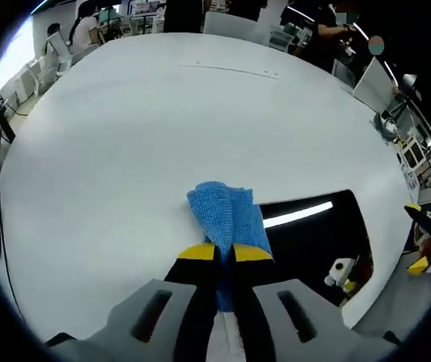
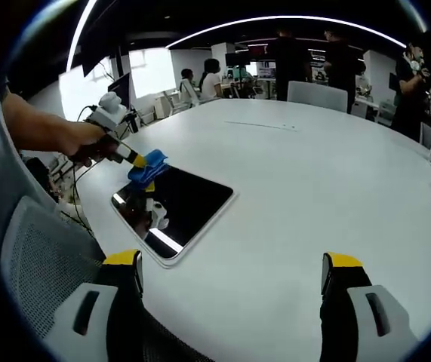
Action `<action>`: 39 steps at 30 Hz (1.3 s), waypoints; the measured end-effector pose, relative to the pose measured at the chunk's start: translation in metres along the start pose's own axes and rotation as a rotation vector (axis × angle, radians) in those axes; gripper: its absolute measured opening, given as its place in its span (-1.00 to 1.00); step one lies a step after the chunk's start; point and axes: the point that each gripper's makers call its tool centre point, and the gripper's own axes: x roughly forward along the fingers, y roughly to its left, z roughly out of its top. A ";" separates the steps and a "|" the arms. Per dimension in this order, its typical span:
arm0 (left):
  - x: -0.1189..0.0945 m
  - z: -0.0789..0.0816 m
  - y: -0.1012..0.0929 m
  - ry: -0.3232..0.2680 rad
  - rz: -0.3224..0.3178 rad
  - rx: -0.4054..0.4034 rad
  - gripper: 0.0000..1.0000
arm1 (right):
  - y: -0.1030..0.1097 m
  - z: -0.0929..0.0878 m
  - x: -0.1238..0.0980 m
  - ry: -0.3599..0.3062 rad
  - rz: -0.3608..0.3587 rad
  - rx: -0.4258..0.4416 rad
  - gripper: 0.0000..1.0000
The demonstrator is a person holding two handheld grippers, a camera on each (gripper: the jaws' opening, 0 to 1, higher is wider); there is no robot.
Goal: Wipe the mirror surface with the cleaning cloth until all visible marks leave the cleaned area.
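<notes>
Left tongs [image 1: 226, 253] pinch the fuzzy blue cleaning cloth [image 1: 225, 213] at the dark rectangular mirror [image 2: 173, 207]'s edge (barely on it); cloth could drag onto the white counter [image 1: 162, 128]. Right tongs [image 2: 234, 271] spread, idle.

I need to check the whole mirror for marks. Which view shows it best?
The right gripper view: the mirror lies whole on the table. The left gripper view shows part of it, beside the cloth.

The flat dark rectangular mirror [image 2: 173, 205] lies on the large white round bench [image 2: 306, 188] near its edge. The blue knitted cleaning cloth [image 2: 147, 167] rests at the mirror's far corner, beside a grey mesh chair [image 2: 34, 256].
</notes>
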 end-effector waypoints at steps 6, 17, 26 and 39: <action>0.001 0.005 -0.006 -0.023 0.021 0.001 -0.95 | 0.000 -0.002 0.000 0.010 0.001 -0.015 0.95; 0.004 0.007 -0.009 -0.005 0.015 -0.017 -0.96 | 0.001 -0.003 0.000 0.011 0.010 -0.015 0.97; 0.008 0.010 -0.021 -0.015 0.002 -0.017 -0.96 | 0.002 -0.002 0.000 0.009 0.014 -0.019 0.97; 0.021 0.015 -0.057 0.000 -0.036 0.017 -0.95 | -0.002 0.001 -0.001 -0.009 0.004 -0.007 0.97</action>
